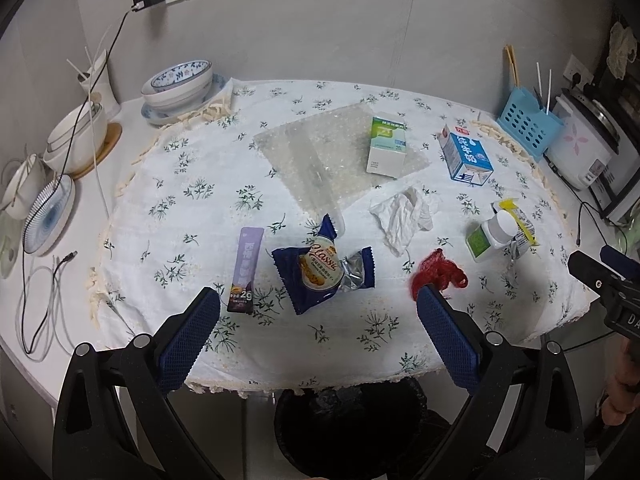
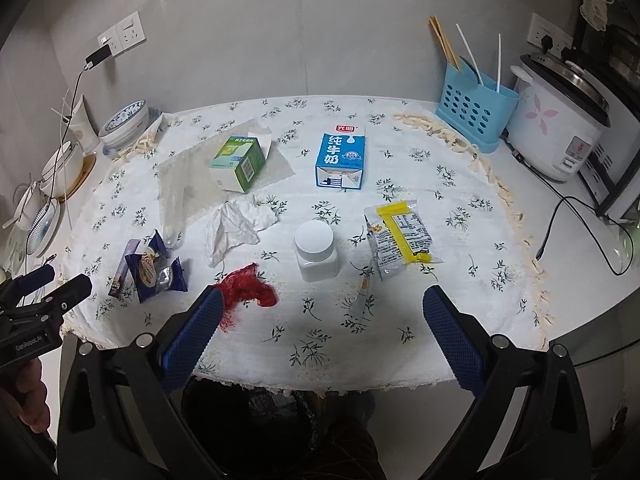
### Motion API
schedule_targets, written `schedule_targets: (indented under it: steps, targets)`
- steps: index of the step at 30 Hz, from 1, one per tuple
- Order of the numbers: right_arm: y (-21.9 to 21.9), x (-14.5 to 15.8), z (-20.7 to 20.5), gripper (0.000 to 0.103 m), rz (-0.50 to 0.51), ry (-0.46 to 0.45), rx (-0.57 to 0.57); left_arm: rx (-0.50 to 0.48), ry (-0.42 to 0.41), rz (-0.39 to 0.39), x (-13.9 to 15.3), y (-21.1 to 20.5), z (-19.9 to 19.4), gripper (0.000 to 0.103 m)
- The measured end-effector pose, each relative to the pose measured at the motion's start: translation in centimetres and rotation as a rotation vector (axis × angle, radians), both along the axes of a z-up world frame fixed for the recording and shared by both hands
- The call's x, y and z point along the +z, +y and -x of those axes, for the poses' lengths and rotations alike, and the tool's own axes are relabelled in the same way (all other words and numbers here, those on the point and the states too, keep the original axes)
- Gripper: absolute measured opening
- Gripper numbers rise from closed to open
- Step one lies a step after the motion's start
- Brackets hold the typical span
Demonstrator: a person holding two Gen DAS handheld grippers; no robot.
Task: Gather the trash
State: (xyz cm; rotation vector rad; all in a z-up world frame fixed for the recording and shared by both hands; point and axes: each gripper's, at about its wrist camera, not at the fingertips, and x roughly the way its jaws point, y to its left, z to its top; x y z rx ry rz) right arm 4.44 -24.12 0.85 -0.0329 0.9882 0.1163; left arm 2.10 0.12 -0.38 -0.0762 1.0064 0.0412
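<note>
Trash lies scattered on a floral tablecloth (image 1: 224, 216). My left gripper (image 1: 318, 300) hangs open over the near edge, with a blue cookie wrapper (image 1: 324, 270) and a purple sachet (image 1: 245, 270) just ahead of it. A red net (image 1: 438, 270) touches its right fingertip. In the right wrist view my right gripper (image 2: 320, 300) is open too, empty, with the red net (image 2: 248, 290) by its left finger. Beyond it stand a white bottle (image 2: 316, 250), a yellow packet (image 2: 400, 238), a crumpled tissue (image 2: 236, 226), a blue milk carton (image 2: 341, 160) and a green box (image 2: 240, 160) on bubble wrap (image 2: 180, 184).
A black-lined bin (image 1: 348, 428) sits under the table's near edge. Bowls and plates (image 1: 178, 84) and cables crowd the left counter. On the right are a blue utensil holder (image 2: 474, 114) and a rice cooker (image 2: 560, 124). A hand (image 2: 24, 396) holds the left gripper.
</note>
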Motion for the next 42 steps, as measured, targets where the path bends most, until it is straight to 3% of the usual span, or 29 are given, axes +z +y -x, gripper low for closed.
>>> schedule_targets:
  steps: [11,18,28,42]
  targets:
    - [1.0,-6.1,-4.7,0.093,0.023,0.106,0.049,0.045,0.134,-0.02,-7.1,1.9,-3.9,0.092]
    - [1.3,-8.8,-7.5,0.084,0.015,0.161,0.079,0.058,0.192,-0.019,-10.1,1.3,-7.2,0.087]
    - [1.3,-10.5,-9.4,0.071,-0.021,0.2,0.094,0.061,0.239,-0.03,-11.4,0.4,-9.9,0.072]
    - [1.1,-11.8,-10.5,0.042,-0.029,0.239,0.078,0.056,0.258,-0.018,-11.6,0.1,-10.6,0.046]
